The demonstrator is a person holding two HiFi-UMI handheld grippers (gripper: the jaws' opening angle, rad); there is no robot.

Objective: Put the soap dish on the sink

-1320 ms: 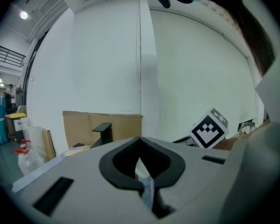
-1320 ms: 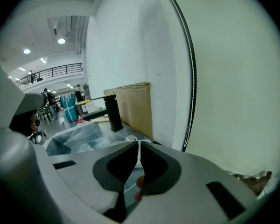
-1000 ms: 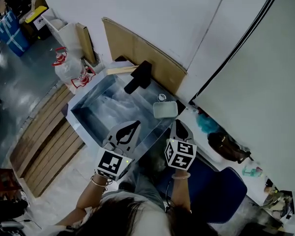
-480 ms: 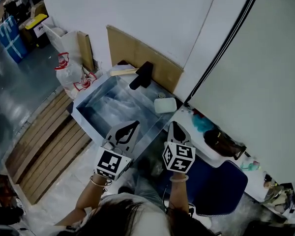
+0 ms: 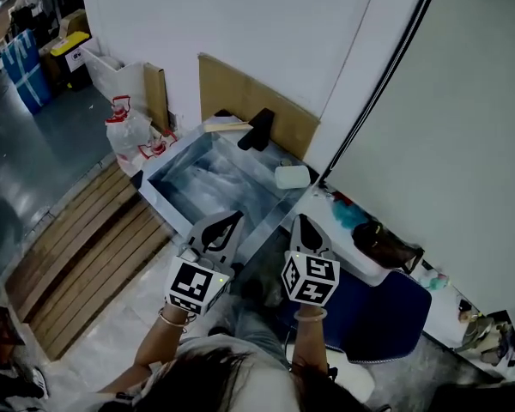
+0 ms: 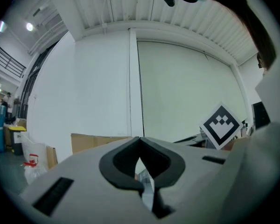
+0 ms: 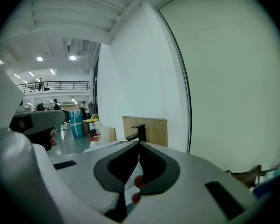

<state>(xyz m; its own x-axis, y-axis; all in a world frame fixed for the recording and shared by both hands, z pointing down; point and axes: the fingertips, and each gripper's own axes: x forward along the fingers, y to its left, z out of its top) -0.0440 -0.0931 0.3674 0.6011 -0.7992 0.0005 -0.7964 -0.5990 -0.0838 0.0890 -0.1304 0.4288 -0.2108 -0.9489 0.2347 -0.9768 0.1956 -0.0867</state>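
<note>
In the head view the pale soap dish [image 5: 292,177] rests on the right rim of the steel sink [image 5: 176,155], near the black faucet [image 5: 260,129]. My left gripper [image 5: 234,218] hovers over the sink's near edge, jaws shut and holding nothing. My right gripper [image 5: 303,220] is held beside it, below the dish and apart from it, also shut and holding nothing. In the left gripper view the tips [image 6: 140,138] meet against the white wall. In the right gripper view the tips [image 7: 139,143] meet below the faucet [image 7: 136,132].
Cardboard sheets [image 5: 257,108] lean on the wall behind the sink. A plastic bag [image 5: 126,131] and a wooden pallet [image 5: 77,256] lie to the left. A white counter [image 5: 343,243] with dark and teal items runs right, above a blue chair [image 5: 378,324].
The view has drifted, so the sink and soap dish sit higher and further right. Both grippers have drawn back slightly from the dish and stay shut.
</note>
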